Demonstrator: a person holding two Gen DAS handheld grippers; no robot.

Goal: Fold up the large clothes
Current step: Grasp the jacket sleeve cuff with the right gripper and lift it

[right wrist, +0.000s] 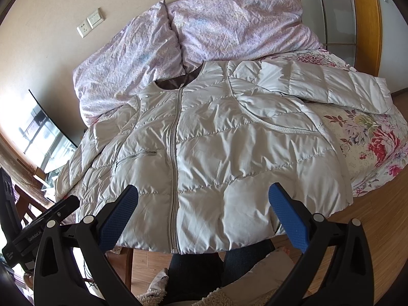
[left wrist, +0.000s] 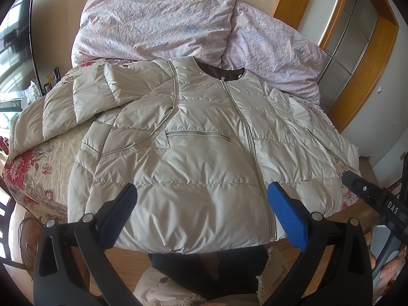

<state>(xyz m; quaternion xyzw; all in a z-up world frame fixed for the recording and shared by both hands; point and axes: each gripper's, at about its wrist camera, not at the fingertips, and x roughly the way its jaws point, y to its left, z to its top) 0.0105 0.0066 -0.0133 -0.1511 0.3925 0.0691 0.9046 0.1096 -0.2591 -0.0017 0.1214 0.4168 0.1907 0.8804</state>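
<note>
One quilted puffer jacket (left wrist: 193, 137) spread zipped, front-up on floral bedspread (left wrist: 38, 176). Left gripper (left wrist: 201, 206), right gripper (right wrist: 202, 206) both wide open, empty, above hem. Likely light, puffy, slippery; pinch sleeve cuff (right wrist: 380, 94) or hem seam.

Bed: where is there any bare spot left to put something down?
The floral bedspread shows bare between the jacket body and its outstretched sleeve; another strip lies under the other sleeve. The crumpled lilac quilt crowds the head end.
</note>
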